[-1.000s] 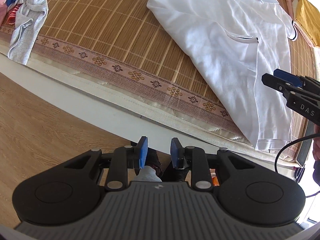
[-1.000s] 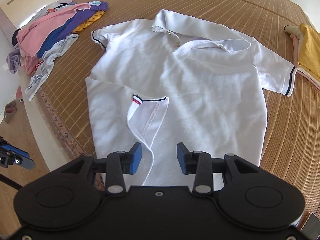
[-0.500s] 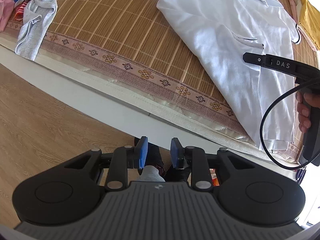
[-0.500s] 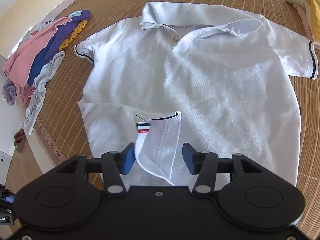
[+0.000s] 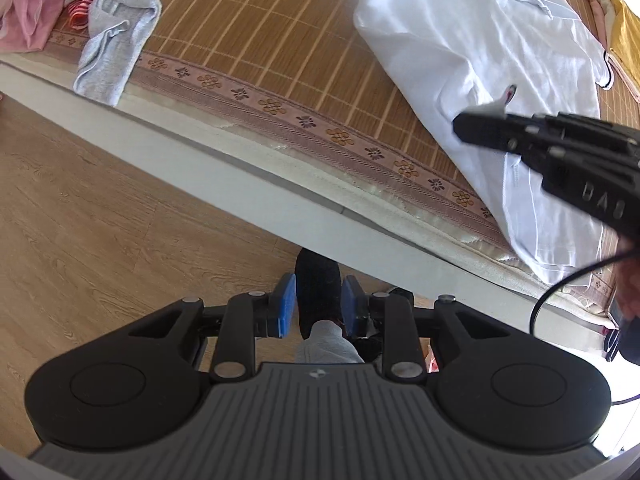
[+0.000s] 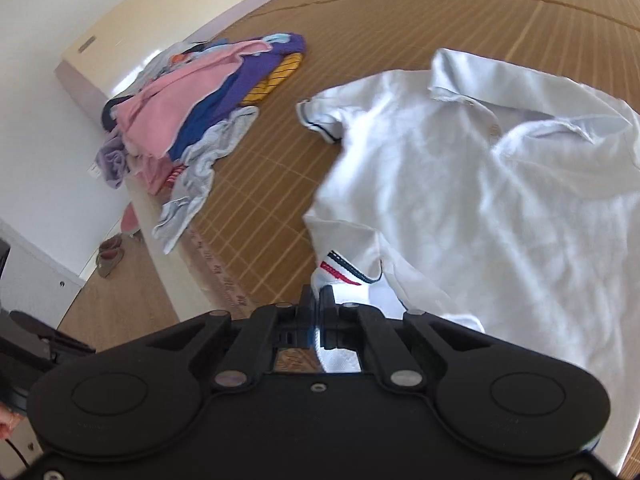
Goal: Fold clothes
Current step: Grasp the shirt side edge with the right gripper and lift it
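Observation:
A white polo shirt [image 6: 480, 200] lies spread on the bamboo mat [image 6: 260, 208], collar at the far side. Its lower hem is folded back, showing a striped side-vent tab [image 6: 340, 270]. My right gripper [image 6: 318, 304] is shut on that folded hem corner, with white cloth pinched between the pads and trailing back under the jaws. In the left wrist view the same shirt [image 5: 480, 48] lies at upper right, and the right gripper [image 5: 476, 126] reaches in over it. My left gripper [image 5: 318, 308] hangs over the wooden floor off the bed edge, open, holding nothing.
A heap of pink, blue, purple and grey clothes [image 6: 192, 128] sits at the mat's left end, also seen as clothes [image 5: 100, 20]. Yellow fabric [image 5: 626, 36] lies at the far right. The bed's pale edge [image 5: 240, 176] runs diagonally. A person's socked foot [image 5: 318, 280] stands below.
My right gripper closed on the shirt's folded hem corner and swung left, lifting the cloth. My left gripper drifted slightly, jaws unchanged.

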A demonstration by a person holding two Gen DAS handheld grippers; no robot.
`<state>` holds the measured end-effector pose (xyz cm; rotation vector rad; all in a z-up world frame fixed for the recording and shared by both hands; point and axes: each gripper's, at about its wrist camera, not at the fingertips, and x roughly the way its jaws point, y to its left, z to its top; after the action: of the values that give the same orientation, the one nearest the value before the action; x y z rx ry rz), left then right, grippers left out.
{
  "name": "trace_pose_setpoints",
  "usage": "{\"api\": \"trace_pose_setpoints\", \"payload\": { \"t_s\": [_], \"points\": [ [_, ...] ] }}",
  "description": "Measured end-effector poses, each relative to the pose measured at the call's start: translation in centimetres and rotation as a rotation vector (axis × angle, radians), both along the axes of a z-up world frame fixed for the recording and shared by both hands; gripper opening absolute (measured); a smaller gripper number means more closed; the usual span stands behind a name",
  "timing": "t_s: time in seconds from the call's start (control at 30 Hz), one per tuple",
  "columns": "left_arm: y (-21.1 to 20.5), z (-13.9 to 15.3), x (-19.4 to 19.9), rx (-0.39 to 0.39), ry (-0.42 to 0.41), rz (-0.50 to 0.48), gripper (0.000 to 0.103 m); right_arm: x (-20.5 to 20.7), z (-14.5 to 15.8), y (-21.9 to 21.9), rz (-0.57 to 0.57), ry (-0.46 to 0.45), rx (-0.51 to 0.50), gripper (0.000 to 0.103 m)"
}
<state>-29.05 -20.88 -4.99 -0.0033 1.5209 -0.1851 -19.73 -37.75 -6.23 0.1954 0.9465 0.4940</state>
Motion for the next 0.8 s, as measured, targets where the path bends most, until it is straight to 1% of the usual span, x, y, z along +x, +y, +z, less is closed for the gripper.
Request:
{"api": "trace_pose_setpoints", "payload": {
  "t_s": [0.07,0.13,0.17,0.27,0.37,0.43,0.5,0.53,0.57,0.6,0.63,0.73,0.8],
  "points": [
    [0.7,0.3,0.0,-0.006,0.012,0.03,0.029,-0.5,-0.4,3.1,0.126,0.014,0.007,0.012],
    [0.7,0.6,0.0,-0.008,0.009,0.028,0.029,-0.8,-1.2,4.9,0.205,0.047,0.03,0.035],
    [0.6,0.7,0.0,-0.005,0.003,0.018,0.029,-1.2,-1.5,5.4,0.213,0.062,0.046,0.038],
    [0.0,0.5,0.1,-0.001,-0.005,-0.001,0.029,-1.7,-1.7,4.5,0.176,0.098,0.084,0.04],
    [-0.8,0.2,0.3,-0.023,-0.003,0.008,0.029,-2.1,-1.0,2.1,0.126,0.11,0.111,0.042],
    [-1.6,-0.1,0.3,-0.037,-0.002,0.001,0.029,-2.4,-0.5,0.5,0.12,0.126,0.133,0.046],
    [-2.3,-0.2,0.2,-0.039,-0.005,-0.025,0.03,-2.9,0.0,-0.6,0.137,0.144,0.159,0.049],
    [-2.6,-0.3,0.1,-0.034,-0.006,-0.038,0.031,-3.2,0.1,-0.9,0.146,0.157,0.173,0.053],
    [-2.9,-0.4,0.1,-0.027,-0.006,-0.048,0.036,-3.5,0.1,-1.2,0.154,0.173,0.185,0.054],
    [-3.1,-0.5,0.0,-0.025,-0.004,-0.054,0.038,-3.8,0.1,-1.3,0.155,0.18,0.176,0.056],
    [-3.2,-0.5,0.0,-0.031,0.002,-0.055,0.038,-4.1,-0.1,-1.4,0.14,0.176,0.142,0.056],
    [-3.5,-0.7,0.0,-0.044,0.012,-0.063,0.038,-4.6,-1.1,-2.1,0.055,0.177,0.029,0.056],
    [-3.7,-0.7,0.1,-0.035,0.008,-0.074,0.038,-4.6,-1.8,-2.5,0.006,0.157,-0.058,0.056]
  ]
}}
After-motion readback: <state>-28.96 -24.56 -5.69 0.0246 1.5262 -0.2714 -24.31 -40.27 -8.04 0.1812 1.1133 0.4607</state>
